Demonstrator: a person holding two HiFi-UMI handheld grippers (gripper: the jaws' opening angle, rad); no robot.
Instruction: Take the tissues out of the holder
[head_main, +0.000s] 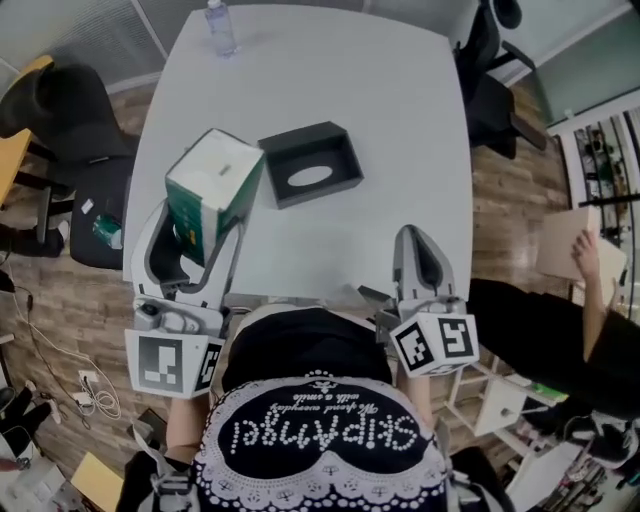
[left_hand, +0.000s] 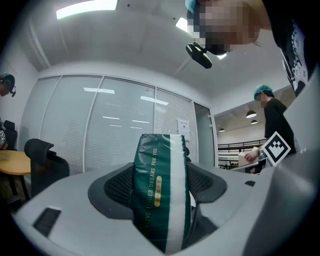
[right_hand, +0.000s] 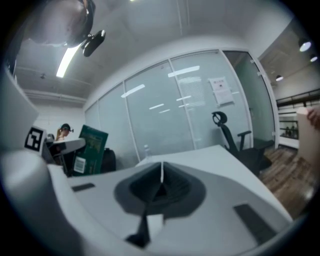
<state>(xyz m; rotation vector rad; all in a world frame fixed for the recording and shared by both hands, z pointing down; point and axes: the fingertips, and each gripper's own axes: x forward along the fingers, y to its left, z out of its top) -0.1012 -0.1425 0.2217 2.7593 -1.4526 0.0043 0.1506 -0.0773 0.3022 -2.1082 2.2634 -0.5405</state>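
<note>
1. The right gripper (head_main: 420, 262) (right_hand: 161, 182) sat at the near edge of the table (head_main: 400, 120), on the operator's right. Its jaws were pressed together with nothing between them.
2. The left gripper (head_main: 200, 228) (left_hand: 161, 185) sat at the near left of the table. Its jaws were clamped on the tissue pack (head_main: 213, 185) (left_hand: 160, 200), one pad on each broad face.
3. The tissue pack was green with a white band. In the left gripper view it stood on end between the jaws. It was fully outside the holder (head_main: 312, 163) and just to the holder's left.
4. The holder was a black rectangular shell resting on the table beyond the grippers. Its open side faced up and an oval slot showed in its floor. No tissues were visible inside it.
5. A clear bottle (head_main: 220, 28) stood upright at the far left of the table, well apart from the holder.
6. Black office chairs stood off the table: one on the left (head_main: 60, 110) and one at the far right (head_main: 490, 60).
7. On the right, a second person's hand (head_main: 585, 255) rested on a cardboard box (head_main: 560, 240).
</note>
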